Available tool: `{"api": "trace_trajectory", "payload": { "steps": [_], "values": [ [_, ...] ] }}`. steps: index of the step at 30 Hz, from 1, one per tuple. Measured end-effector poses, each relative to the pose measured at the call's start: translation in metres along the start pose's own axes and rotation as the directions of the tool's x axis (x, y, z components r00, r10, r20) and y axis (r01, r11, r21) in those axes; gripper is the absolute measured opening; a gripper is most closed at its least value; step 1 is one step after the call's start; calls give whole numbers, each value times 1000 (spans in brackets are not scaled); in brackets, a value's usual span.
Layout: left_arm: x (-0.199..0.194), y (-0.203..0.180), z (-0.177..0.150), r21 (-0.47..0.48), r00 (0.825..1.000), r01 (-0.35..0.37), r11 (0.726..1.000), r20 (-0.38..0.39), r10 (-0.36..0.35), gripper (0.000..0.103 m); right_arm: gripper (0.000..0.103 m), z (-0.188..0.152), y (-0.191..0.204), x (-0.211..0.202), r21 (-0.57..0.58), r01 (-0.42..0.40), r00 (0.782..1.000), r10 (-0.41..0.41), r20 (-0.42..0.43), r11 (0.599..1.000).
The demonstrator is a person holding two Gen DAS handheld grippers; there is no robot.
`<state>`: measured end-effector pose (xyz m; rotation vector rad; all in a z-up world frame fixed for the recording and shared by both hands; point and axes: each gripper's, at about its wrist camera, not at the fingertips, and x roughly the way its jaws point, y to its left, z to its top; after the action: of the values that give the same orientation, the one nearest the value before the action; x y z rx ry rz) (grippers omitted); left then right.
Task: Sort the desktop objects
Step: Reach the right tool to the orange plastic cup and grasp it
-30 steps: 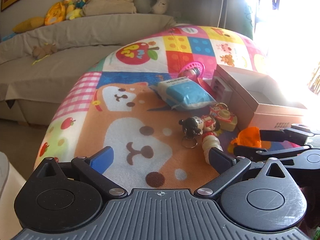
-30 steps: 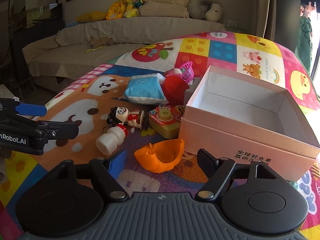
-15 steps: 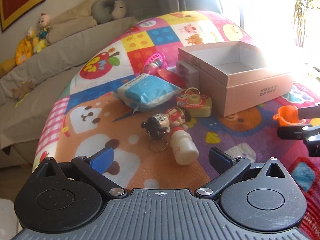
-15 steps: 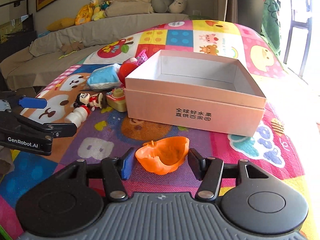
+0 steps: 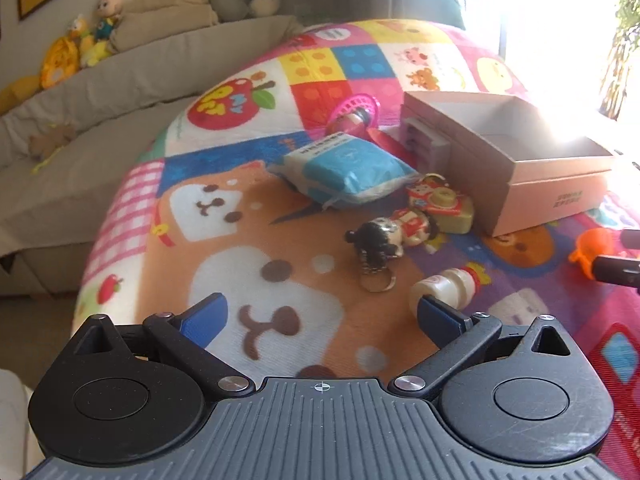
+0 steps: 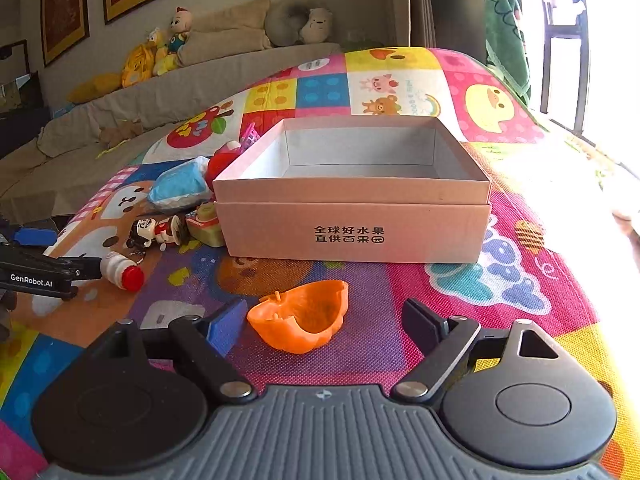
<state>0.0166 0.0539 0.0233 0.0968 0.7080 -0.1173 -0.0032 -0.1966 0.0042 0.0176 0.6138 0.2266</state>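
An open pink cardboard box (image 6: 352, 224) stands empty on the colourful mat; it also shows in the left wrist view (image 5: 560, 184). An orange pumpkin-shaped shell (image 6: 300, 322) lies on the mat between the fingers of my right gripper (image 6: 324, 324), which is open and not touching it. My left gripper (image 5: 320, 314) is open and empty, its right finger beside a small white bottle with a red cap (image 5: 448, 290). A doll keychain (image 5: 384, 236), a toy camera (image 5: 440, 204) and a blue tissue pack (image 5: 348, 168) lie to the left of the box.
A pink basket toy (image 5: 356, 110), a red piece and a small lilac drawer toy (image 5: 424, 142) sit behind the tissue pack. A grey sofa (image 6: 224, 76) with plush toys stands beyond the mat. Bright window glare is at the right.
My right gripper opened and the orange shell now rests on the mat between its fingers. The left gripper moved nearer the white bottle.
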Motion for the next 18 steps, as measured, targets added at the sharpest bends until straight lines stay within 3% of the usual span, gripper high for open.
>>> {"api": "trace_trajectory", "payload": {
  "steps": [8,10,14,18],
  "values": [
    [-7,-50,-5,24,988,152,988,4,-152,103,85,0,4,-1,-28,1,1000,0,11,1000],
    [-10,-60,-6,64,986,162,985,20,-164,103,85,-1,3,-1,-23,3,1000,-3,13,1000],
    [0,-70,-6,171,999,4,985,41,-11,103,85,-1,2,-1,-16,6,1000,-6,12,1000],
    [9,-46,-3,154,991,-134,979,40,129,103,86,-2,1,-2,-9,9,1000,-9,19,1000]
  ]
}}
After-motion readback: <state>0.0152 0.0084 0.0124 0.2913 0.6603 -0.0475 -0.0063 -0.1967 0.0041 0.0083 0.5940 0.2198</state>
